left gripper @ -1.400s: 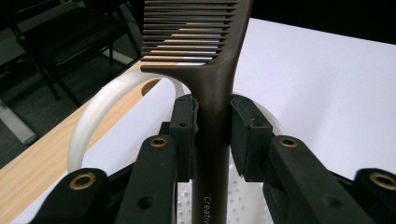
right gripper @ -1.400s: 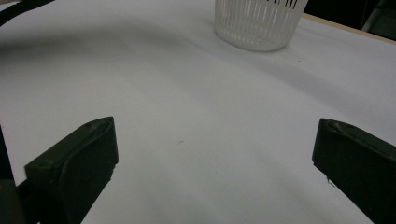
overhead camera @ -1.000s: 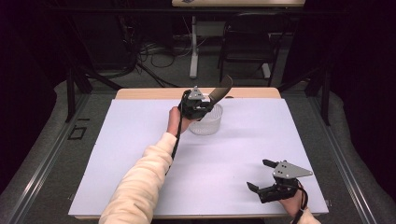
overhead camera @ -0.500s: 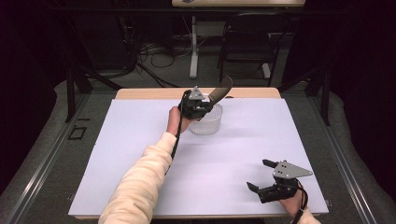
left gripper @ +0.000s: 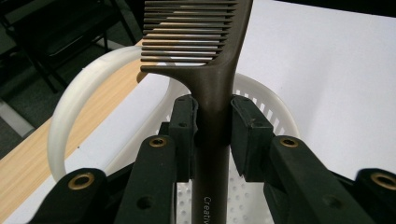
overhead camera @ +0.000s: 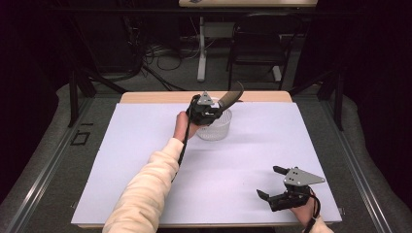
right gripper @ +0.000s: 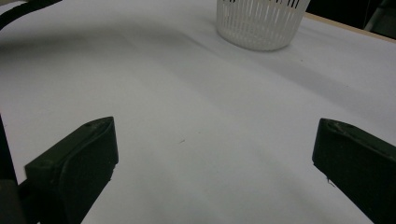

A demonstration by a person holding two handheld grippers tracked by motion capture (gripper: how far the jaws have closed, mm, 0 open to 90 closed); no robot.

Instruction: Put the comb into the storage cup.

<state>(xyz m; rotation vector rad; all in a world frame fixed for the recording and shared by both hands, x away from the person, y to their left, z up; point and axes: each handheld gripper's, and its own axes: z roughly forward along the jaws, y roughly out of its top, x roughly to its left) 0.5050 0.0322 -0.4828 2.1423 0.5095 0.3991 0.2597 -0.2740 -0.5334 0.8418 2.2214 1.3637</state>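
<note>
While my left claw [overhead camera: 221, 108] grips the brown comb [left gripper: 212, 84] by its handle, pads pressed on both sides, the comb hangs over the white basket [overhead camera: 214, 127] at twelve o'clock on the worktop [overhead camera: 145, 145], teeth pointing away. Down at five o'clock, my right claw [overhead camera: 273, 183] rests spread wide, grasping nothing.

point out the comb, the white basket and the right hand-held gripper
comb [left gripper: 212, 88]: left gripper view, on its brown handle
white basket [right gripper: 259, 23]: right gripper view, on its slotted wall
right hand-held gripper [overhead camera: 271, 182]: high view, between its open jaws
</note>
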